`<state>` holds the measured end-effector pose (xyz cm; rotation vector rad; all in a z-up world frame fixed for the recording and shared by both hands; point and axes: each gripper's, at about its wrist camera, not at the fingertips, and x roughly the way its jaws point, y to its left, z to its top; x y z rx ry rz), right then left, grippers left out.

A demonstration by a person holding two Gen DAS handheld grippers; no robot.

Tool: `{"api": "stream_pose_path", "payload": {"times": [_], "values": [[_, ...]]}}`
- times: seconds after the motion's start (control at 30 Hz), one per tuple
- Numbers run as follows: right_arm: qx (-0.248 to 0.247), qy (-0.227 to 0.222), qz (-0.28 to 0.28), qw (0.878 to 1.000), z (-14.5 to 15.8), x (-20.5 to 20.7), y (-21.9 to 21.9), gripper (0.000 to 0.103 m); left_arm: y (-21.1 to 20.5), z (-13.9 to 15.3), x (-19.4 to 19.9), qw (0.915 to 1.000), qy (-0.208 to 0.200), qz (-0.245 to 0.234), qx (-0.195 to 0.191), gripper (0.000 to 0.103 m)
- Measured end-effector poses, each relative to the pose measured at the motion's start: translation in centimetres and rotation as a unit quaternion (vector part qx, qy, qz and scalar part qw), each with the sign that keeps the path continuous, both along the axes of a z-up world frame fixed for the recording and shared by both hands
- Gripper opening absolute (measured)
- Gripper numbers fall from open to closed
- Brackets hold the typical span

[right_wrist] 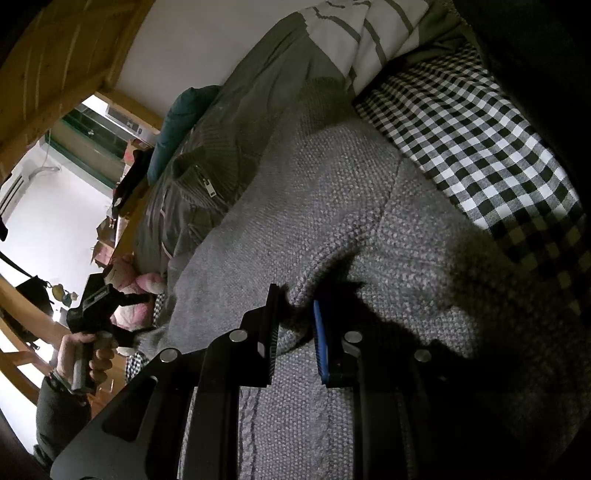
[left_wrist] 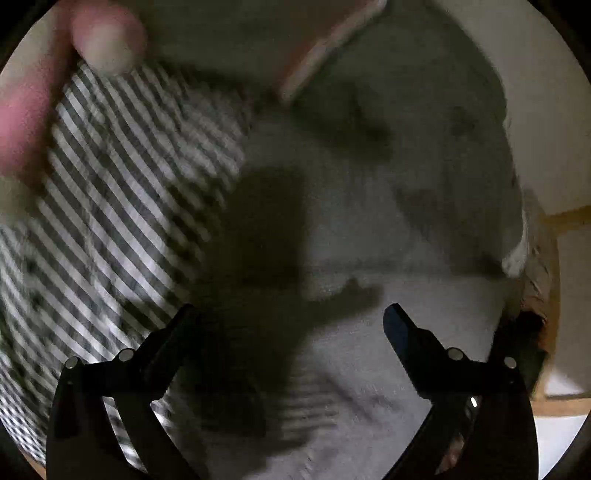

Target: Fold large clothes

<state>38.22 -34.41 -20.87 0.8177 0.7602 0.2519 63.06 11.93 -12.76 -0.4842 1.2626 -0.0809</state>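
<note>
R gripper (right_wrist: 295,328): jaws narrowed onto a raised ridge of the grey knit sweater (right_wrist: 332,206), fabric bunched between the black pad and the blue pad (right_wrist: 320,339), so it looks pinched on the knit, not just hovering. From that pinch the sweater runs away up-left toward the olive zip jacket (right_wrist: 207,173), long axis roughly along the fingers' line; the checked sheet (right_wrist: 480,147) lies to the sweater's right, the striped pillow (right_wrist: 369,33) beyond its far end.

L gripper (left_wrist: 291,325): jaws spread wide, nothing between them, pale grey cloth (left_wrist: 369,229) close below with the tool's shadow on it. Checked sheet shows left of that cloth.

R is the one on the garment; L sits off the sweater's left edge, seen in the R view w/ the person's hand (right_wrist: 86,354) on its handle. Judgement: the fold prob. needs L to take that near-left edge.

R view gives knit texture, layout, both tools. L view is blurred, too smeared to tell hem from body; the pink blob top-left can't be identified.
</note>
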Motion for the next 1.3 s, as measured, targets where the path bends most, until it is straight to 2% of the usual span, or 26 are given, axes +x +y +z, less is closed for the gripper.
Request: {"api": "stream_pose_path", "payload": {"times": [0.07,0.13,0.17,0.23,0.27,0.3,0.33,0.4,0.5,0.63,0.67,0.73,0.8,0.83,0.93,0.97,1.0,1.07,1.13,1.17,1.2,1.23,1.27,1.3], "values": [[0.001,0.000,0.001,1.000,0.0,0.0,0.0,0.019,0.2,0.3,0.3,0.9993,-0.013,-0.017,0.030,0.098],[0.003,0.001,0.001,1.000,-0.2,0.1,-0.1,0.019,-0.8,-0.6,0.6,0.9958,-0.002,-0.074,0.054,0.098],[0.003,0.001,0.001,1.000,-0.2,0.0,-0.1,0.019,-1.9,-1.4,0.9,0.9896,0.007,-0.114,0.088,0.098],[0.003,0.001,0.001,1.000,-0.2,0.0,0.0,0.019,-3.9,-2.1,0.9,0.9754,-0.004,-0.174,0.135,0.095],[0.003,0.001,0.001,1.000,-0.2,0.0,0.0,0.019,-4.6,-2.5,0.8,0.9694,-0.007,-0.195,0.149,0.076],[0.003,0.001,0.001,1.000,-0.2,0.0,0.0,0.019,-5.4,-3.0,0.7,0.9595,-0.008,-0.213,0.185,0.073],[0.004,0.002,0.002,1.000,-0.2,0.0,0.0,0.019,-5.6,-3.0,0.6,0.9563,-0.017,-0.218,0.194,0.069],[0.004,0.002,0.003,1.000,-0.2,0.0,0.0,0.019,-5.5,-2.5,0.5,0.9585,-0.028,-0.215,0.185,0.041],[0.003,0.002,0.005,1.000,-0.3,0.0,0.1,0.021,-3.8,-0.5,0.7,0.9627,-0.050,-0.210,0.163,0.023],[0.001,0.001,0.009,1.000,-0.3,0.0,0.4,0.022,-2.0,2.3,1.1,0.9665,-0.080,-0.200,0.140,0.020],[0.001,0.001,0.009,1.000,-0.3,-0.1,0.4,0.023,-1.2,3.5,1.0,0.9677,-0.098,-0.196,0.124,0.020],[0.003,-0.002,0.011,1.000,-0.2,-0.1,0.3,0.023,-0.1,5.7,1.3,0.9666,-0.131,-0.190,0.110,0.020],[0.006,-0.015,0.012,1.000,0.1,-0.1,0.5,0.023,0.4,7.3,2.0,0.9637,-0.155,-0.185,0.113,0.020],[0.001,-0.021,0.011,1.000,0.4,-0.1,0.6,0.023,0.2,7.3,2.6,0.9632,-0.155,-0.182,0.123,0.020],[-0.022,-0.001,0.017,1.000,0.4,0.7,1.2,0.026,-1.9,5.0,4.3,0.9687,-0.105,-0.172,0.144,0.020],[-0.035,0.014,0.020,0.999,0.4,0.9,1.5,0.044,-1.6,3.2,4.9,0.9699,-0.082,-0.170,0.153,0.020],[-0.041,0.016,0.020,0.999,0.7,0.8,1.5,0.060,-1.9,2.4,4.5,0.9696,-0.079,-0.170,0.158,0.021],[-0.060,-0.007,0.022,0.998,2.2,-0.2,1.5,0.073,-1.3,1.5,3.8,0.9705,-0.092,-0.158,0.157,0.024],[-0.130,-0.048,0.022,0.990,5.4,-1.5,1.8,0.083,-0.7,1.4,3.5,0.9729,-0.101,-0.146,0.148,0.026],[-0.166,-0.064,0.015,0.984,6.6,-1.8,2.0,0.097,-0.4,1.5,3.3,0.9736,-0.105,-0.141,0.145,0.028],[-0.223,-0.093,-0.006,0.970,8.5,-2.1,2.5,0.100,-0.1,1.5,3.2,0.9739,-0.109,-0.137,0.144,0.029],[-0.254,-0.111,-0.015,0.961,9.5,-2.0,2.9,0.100,0.1,1.6,3.0,0.9737,-0.113,-0.134,0.146,0.031],[-0.290,-0.123,-0.012,0.949,10.6,-0.9,3.8,0.100,0.0,1.9,2.7,0.9728,-0.118,-0.127,0.154,0.039],[-0.317,-0.112,-0.001,0.942,10.9,0.8,4.6,0.100,0.0,2.7,2.2,0.9700,-0.129,-0.115,0.171,0.045]]}}
